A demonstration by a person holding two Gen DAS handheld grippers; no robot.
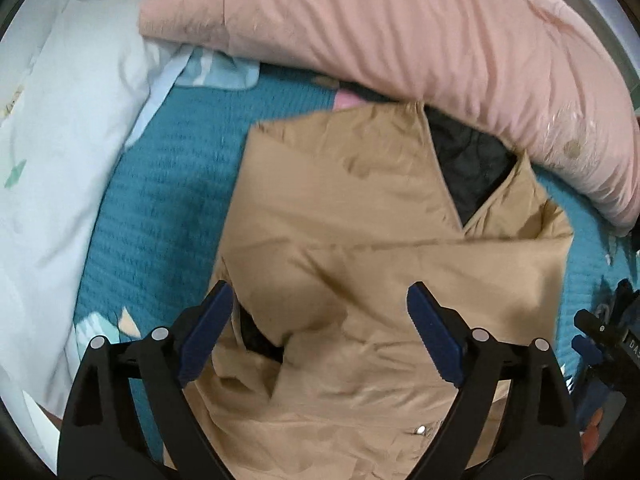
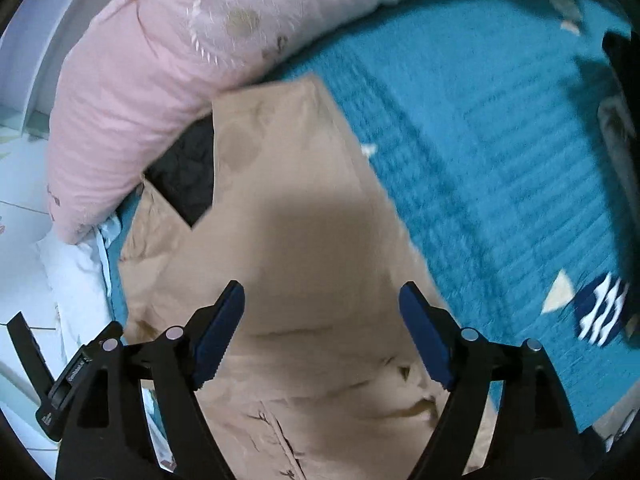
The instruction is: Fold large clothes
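A tan padded coat with black quilted lining lies on a teal bedspread, partly folded over itself. My left gripper is open above the coat's lower part, empty. In the right wrist view the same coat and its black lining lie below my right gripper, which is open and empty over the tan fabric. The right gripper also shows at the edge of the left wrist view.
A rolled pink duvet lies along the far side of the coat, touching its top edge; it also shows in the right wrist view. A white pillow lies at the left. The bedspread extends to the right.
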